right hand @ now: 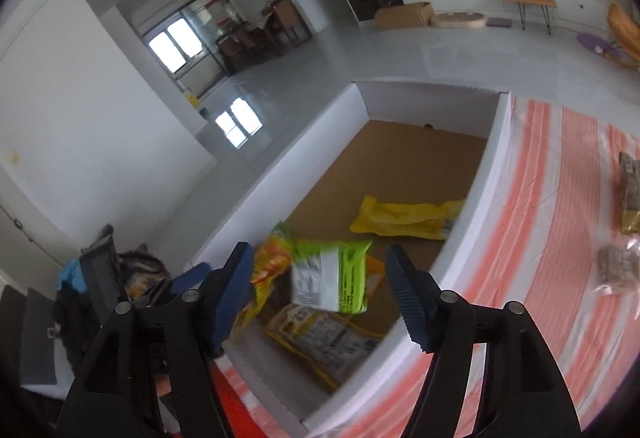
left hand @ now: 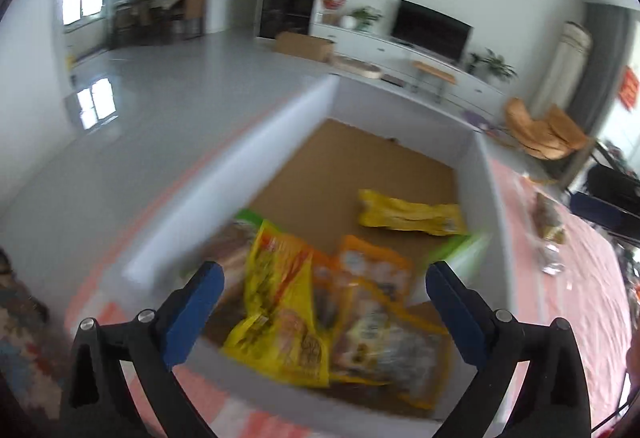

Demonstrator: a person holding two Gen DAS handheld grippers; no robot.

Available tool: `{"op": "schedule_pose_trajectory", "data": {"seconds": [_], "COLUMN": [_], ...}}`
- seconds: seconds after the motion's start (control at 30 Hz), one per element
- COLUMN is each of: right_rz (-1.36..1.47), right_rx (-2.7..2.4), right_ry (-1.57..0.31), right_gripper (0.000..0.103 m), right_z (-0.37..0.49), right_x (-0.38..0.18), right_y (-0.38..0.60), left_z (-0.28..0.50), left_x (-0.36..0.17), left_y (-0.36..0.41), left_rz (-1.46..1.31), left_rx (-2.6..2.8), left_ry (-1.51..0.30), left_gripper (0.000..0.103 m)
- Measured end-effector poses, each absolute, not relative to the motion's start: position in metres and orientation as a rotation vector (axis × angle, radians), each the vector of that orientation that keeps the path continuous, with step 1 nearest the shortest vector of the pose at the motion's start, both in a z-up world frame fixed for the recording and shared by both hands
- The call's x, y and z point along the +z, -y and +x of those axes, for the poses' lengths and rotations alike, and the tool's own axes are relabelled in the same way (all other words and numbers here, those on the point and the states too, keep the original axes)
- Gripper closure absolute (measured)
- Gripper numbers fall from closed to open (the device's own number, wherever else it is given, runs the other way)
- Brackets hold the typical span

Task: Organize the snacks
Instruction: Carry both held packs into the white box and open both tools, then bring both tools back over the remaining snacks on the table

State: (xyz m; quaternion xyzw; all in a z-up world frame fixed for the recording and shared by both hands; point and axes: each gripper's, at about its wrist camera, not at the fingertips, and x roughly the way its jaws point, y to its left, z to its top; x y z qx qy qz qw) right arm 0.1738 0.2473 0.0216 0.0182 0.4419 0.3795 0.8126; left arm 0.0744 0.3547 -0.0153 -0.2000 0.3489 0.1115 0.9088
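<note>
A white-walled box (left hand: 400, 106) (right hand: 432, 102) with a brown cardboard floor stands on the striped cloth. Inside lie a yellow packet (left hand: 412, 214) (right hand: 404, 218) near the far right wall, and close by a yellow-orange packet (left hand: 280, 310), an orange packet (left hand: 372, 266) and a clear-fronted packet (right hand: 324, 338). My left gripper (left hand: 324, 270) hangs open above the near pile with nothing between its fingers. My right gripper (right hand: 319, 252) is open too. A blurred green-and-white packet (right hand: 332, 278) shows between its fingers, over the pile, touching neither pad.
A pink-and-white striped cloth (right hand: 560, 198) covers the table right of the box. Loose snack packets (right hand: 630, 194) (right hand: 616, 266) lie on it at the far right. Grey floor drops away left of the box. A TV stand and chairs are far off.
</note>
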Motion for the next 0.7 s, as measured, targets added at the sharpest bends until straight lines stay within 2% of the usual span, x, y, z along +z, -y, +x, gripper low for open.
{"op": "schedule_pose_trajectory", "data": {"seconds": [0.17, 0.47, 0.53, 0.7], "right_rz": [0.006, -0.241, -0.236, -0.157], "right_rx": [0.709, 0.135, 0.060, -0.011], "right_ry": [-0.885, -0.969, -0.968, -0.918], "right_gripper": [0.027, 0.027, 0.027, 0.024], "right_z": [0.174, 0.163, 0.154, 0.137], "right_x": [0.004, -0.114, -0.122, -0.120], "right_y": [-0.186, 0.062, 0.104, 0.164], "left_z": [0.054, 0.043, 0.057, 0.105], "left_x": [-0.016, 0.021, 0.010, -0.060], "left_y": [-0.337, -0.168, -0.128, -0.050], "left_rz": [-0.441, -0.278, -0.235, -0.132], "left_rx": [0.182, -0.296, -0.378, -0.411], "left_ry": [-0.687, -0.657, -0.707, -0.881], "left_gripper": [0.003, 0.000, 0.000, 0.000]}}
